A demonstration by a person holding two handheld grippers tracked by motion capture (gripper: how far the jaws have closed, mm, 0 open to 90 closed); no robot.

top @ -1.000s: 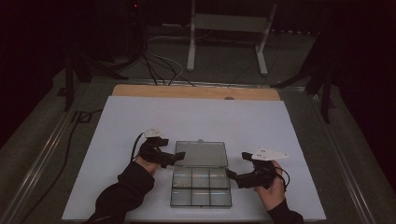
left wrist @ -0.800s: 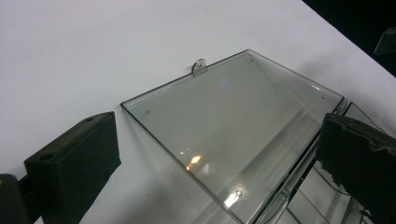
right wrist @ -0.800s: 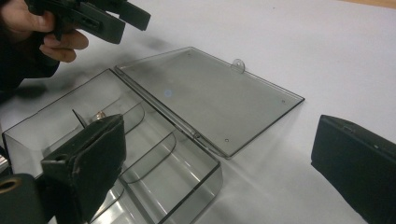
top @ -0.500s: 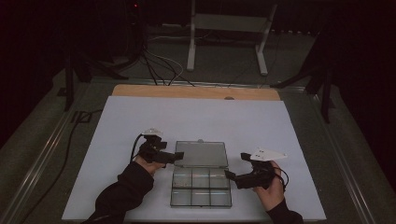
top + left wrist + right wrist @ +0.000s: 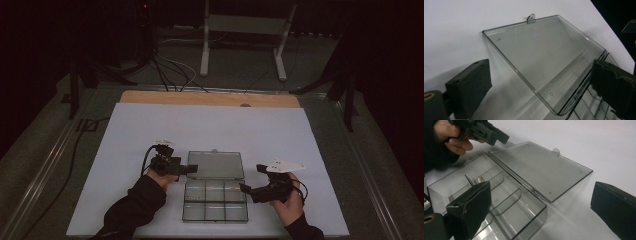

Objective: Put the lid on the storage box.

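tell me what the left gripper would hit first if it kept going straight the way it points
Probably the open lid of the clear box: the left gripper points at its near edge, jaws apart. Depth is hard to judge.

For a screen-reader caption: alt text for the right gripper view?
A clear plastic compartment box lies open on a white table, its flat lid folded back. Two black jaws stand apart in front; the left gripper hovers beyond.

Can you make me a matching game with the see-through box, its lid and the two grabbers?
Things:
1. lid
2. box
3. left gripper
4. right gripper

Places or states:
A. at the box's right side, open
B. lying flat open on the white table
C. at the lid's left edge, open
D. split into compartments

Pairs: 1-B, 2-D, 3-C, 4-A
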